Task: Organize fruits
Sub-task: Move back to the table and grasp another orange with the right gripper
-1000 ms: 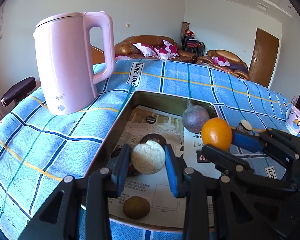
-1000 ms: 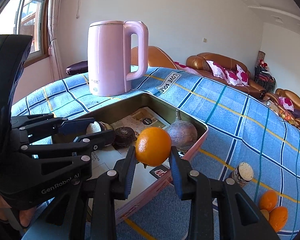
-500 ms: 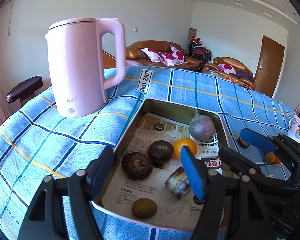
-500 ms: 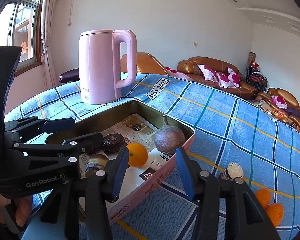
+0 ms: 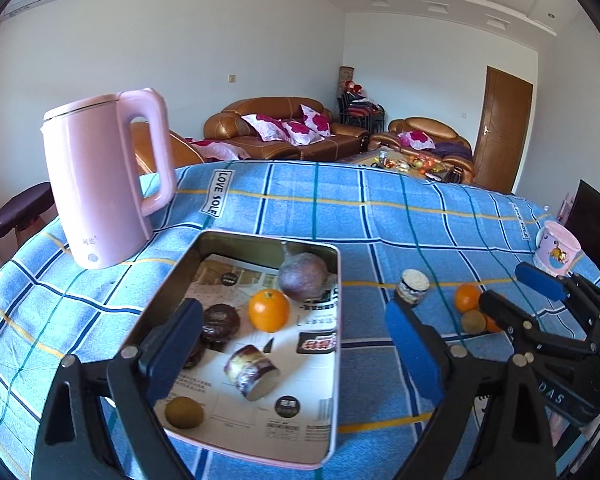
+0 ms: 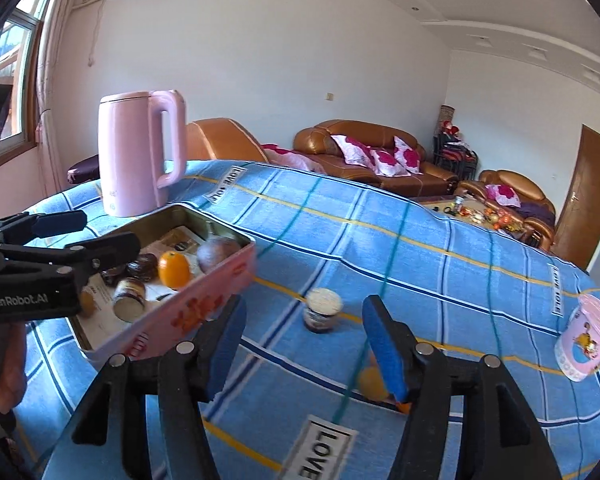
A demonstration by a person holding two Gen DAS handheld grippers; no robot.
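A pink metal tray point(image 5: 337, 320) point(image 6: 204, 300) on the blue checked cloth holds an orange point(image 5: 269, 310) point(image 6: 173, 269), a purple round fruit point(image 5: 302, 276) point(image 6: 216, 253), a cut purple piece point(image 5: 252, 371), dark brown fruits point(image 5: 220, 321) and a kiwi point(image 5: 184, 412). My left gripper point(image 5: 292, 348) is open and empty above the tray. My right gripper point(image 6: 304, 340) is open and empty, right of the tray. A cut purple piece point(image 6: 322, 309) point(image 5: 411, 286) stands on the cloth ahead of it. Oranges and a kiwi point(image 5: 473, 321) lie further right; one orange point(image 6: 370, 383) is by my right finger.
A pink kettle point(image 5: 100, 184) point(image 6: 140, 152) stands behind the tray at the left. A pink printed cup point(image 5: 556, 248) point(image 6: 588, 340) sits at the far right. Sofas and a door are beyond the table.
Both grippers let go: the cut piece and the orange now lie in the tray. Both grippers opened and pulled back; the right one swung right, toward the fruit on the cloth.
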